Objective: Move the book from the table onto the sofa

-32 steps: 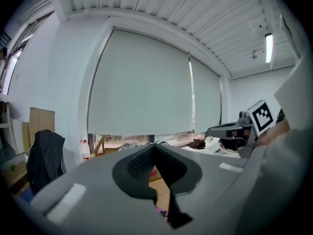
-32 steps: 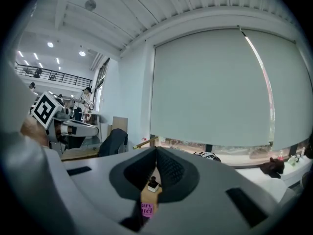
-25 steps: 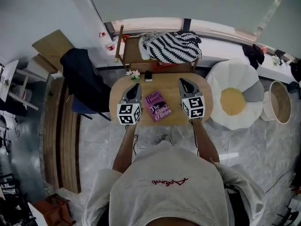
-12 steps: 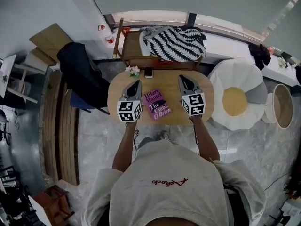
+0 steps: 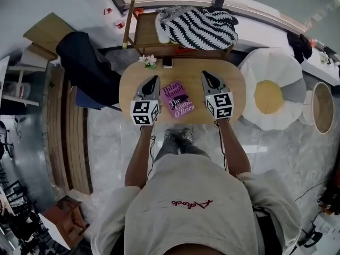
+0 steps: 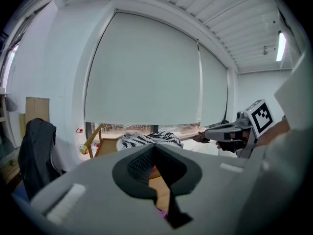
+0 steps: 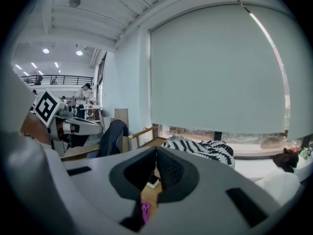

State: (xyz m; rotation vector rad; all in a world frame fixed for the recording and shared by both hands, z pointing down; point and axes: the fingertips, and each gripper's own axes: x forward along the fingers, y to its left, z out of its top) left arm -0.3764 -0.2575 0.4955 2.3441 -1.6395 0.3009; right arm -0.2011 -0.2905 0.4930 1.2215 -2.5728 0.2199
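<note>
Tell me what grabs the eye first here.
The purple book lies in the middle of the oval wooden table, with the shut left gripper and right gripper flanking it. Beyond it, a zebra-striped blanket lies on the sofa, and a fried-egg cushion sits on the floor at the table's right.

Bare tabletop (image 5: 237,92) beside book (image 5: 178,99) (flowers (image 5: 149,61) behind)

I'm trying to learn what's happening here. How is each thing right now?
book: closed, lying flat on the table
left hand-held gripper: shut, empty
right hand-held gripper: shut, empty
window blind: pulled down
striped blanket: bunched up on the sofa
dark jacket: draped over a chair
</note>
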